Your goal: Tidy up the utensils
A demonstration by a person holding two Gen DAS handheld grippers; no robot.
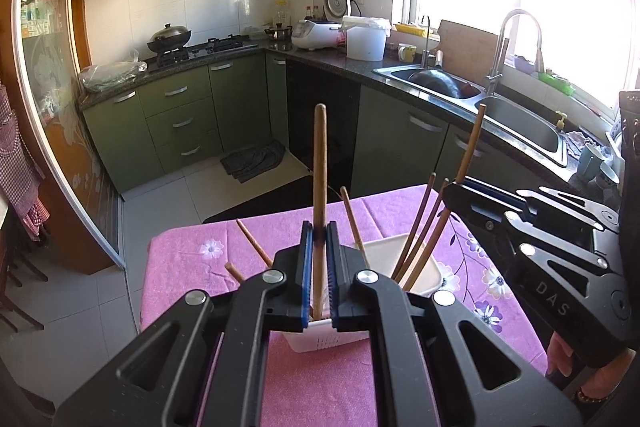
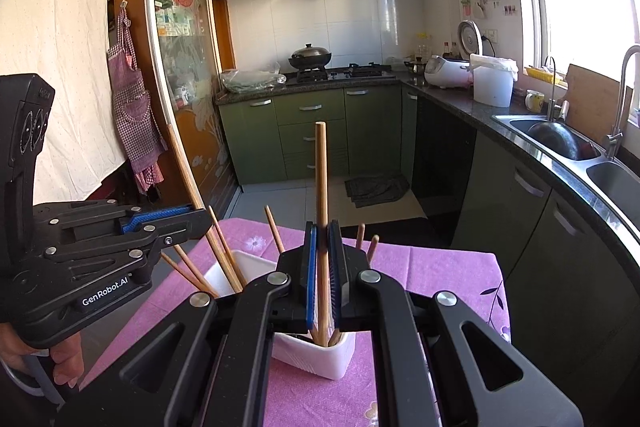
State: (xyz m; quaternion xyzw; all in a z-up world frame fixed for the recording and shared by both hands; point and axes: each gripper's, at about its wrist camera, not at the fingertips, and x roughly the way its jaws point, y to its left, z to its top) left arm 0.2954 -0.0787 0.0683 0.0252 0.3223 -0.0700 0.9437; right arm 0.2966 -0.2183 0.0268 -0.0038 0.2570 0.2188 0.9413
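Now holding one chopstick (image 1: pixel 319 163) upright in the clenched left gripper (image 1: pixel 319 247), another chopstick (image 2: pixel 321 187) upright in the clenched right gripper (image 2: pixel 322 251), each directly above the white holder (image 2: pixel 316 353) on the worktop (image 2: pixel 440 267)

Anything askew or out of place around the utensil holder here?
Nothing spilled or damaged. The brown wooden chopsticks lean at mixed angles in the white plastic utensil holder; each gripper, left and right, clamps one chopstick upright.
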